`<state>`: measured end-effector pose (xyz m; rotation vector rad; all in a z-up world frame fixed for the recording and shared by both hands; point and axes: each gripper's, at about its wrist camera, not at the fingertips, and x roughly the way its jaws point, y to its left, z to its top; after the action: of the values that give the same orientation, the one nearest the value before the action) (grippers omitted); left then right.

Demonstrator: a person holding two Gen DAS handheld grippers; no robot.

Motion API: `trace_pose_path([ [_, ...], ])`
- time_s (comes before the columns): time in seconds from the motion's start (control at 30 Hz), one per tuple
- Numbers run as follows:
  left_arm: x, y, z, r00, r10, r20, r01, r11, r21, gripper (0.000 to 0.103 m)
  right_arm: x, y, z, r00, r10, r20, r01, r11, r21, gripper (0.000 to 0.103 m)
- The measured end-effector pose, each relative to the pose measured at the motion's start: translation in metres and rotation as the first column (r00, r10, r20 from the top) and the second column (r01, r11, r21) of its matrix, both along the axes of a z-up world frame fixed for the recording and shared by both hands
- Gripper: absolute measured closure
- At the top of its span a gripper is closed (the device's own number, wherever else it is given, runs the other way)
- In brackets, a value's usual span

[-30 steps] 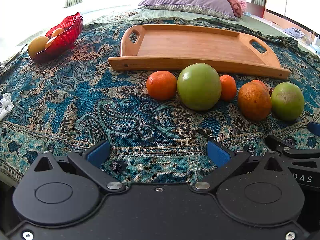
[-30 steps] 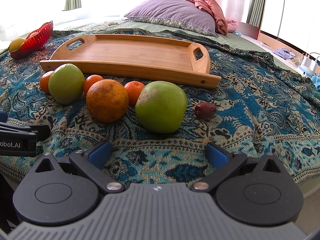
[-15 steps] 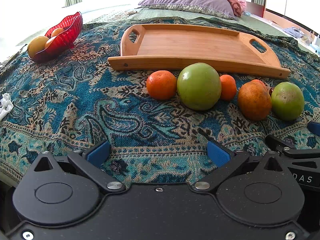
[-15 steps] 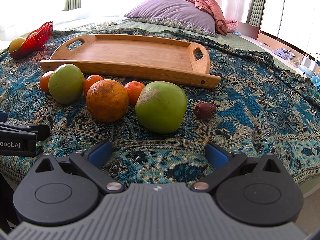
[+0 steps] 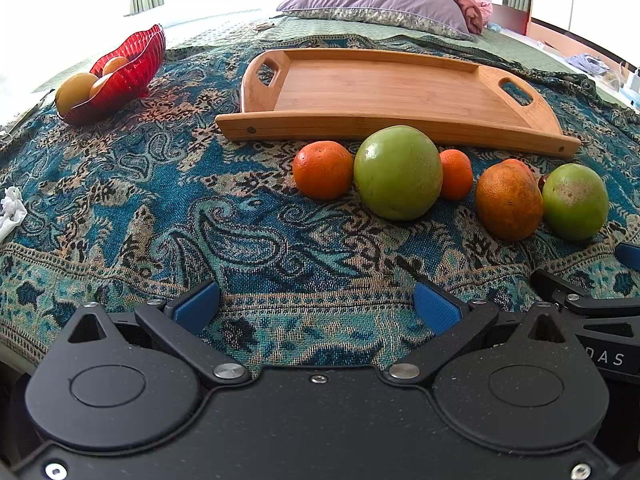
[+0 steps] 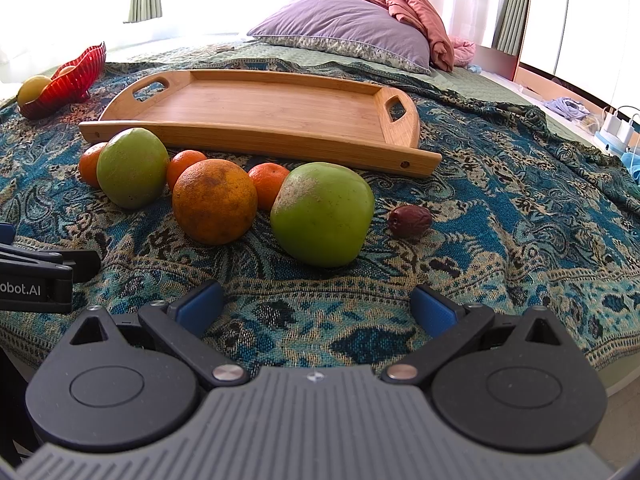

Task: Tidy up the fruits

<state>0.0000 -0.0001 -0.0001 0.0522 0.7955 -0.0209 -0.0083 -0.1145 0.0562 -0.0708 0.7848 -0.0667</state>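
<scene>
The left tool (image 5: 316, 306) hangs low over the near edge of a paisley blanket (image 5: 168, 208) spread on a bed, its blue-padded fingers spread wide with nothing between them; the right tool (image 6: 316, 306) sits just beside it, likewise released and empty. The fruit lies in a loose row on the blanket, in front of the long side of a bare wooden tray (image 6: 260, 112). From the right wrist view, left to right: a small orange (image 6: 89, 164) partly hidden behind a green apple (image 6: 132, 168), a second small orange (image 6: 185, 165), a big mottled orange (image 6: 214, 202) with a third small orange (image 6: 269, 184) behind it, a larger green apple (image 6: 322, 214) nearest the right tool, and a wrinkled dark red date (image 6: 410, 221) a little apart on its right. Off to the far left stands a red glass bowl (image 5: 124, 76) holding yellowish fruit (image 5: 76, 90) (kind unclear). A purple pillow (image 6: 344, 30) rests at the head of the bed.
</scene>
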Motion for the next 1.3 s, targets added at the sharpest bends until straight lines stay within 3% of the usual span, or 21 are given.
trace_pose_path([
  [0.9, -0.001, 0.001, 0.002, 1.000, 0.008, -0.008, -0.008, 1.000, -0.007, 0.000, -0.003, 0.002, -0.001, 1.000, -0.009, 0.024, 0.009, 1.000, -0.009, 0.000],
  [1.03, -0.003, 0.003, -0.002, 1.000, -0.007, 0.025, 0.007, 1.000, -0.004, 0.000, -0.002, -0.002, -0.001, 0.999, -0.019, 0.026, 0.018, 1.000, 0.009, 0.000],
  [1.3, -0.014, 0.001, -0.003, 0.997, 0.008, 0.078, -0.007, 1.000, -0.014, 0.000, -0.014, -0.003, -0.010, 0.994, -0.012, 0.111, 0.011, 1.000, 0.009, 0.000],
])
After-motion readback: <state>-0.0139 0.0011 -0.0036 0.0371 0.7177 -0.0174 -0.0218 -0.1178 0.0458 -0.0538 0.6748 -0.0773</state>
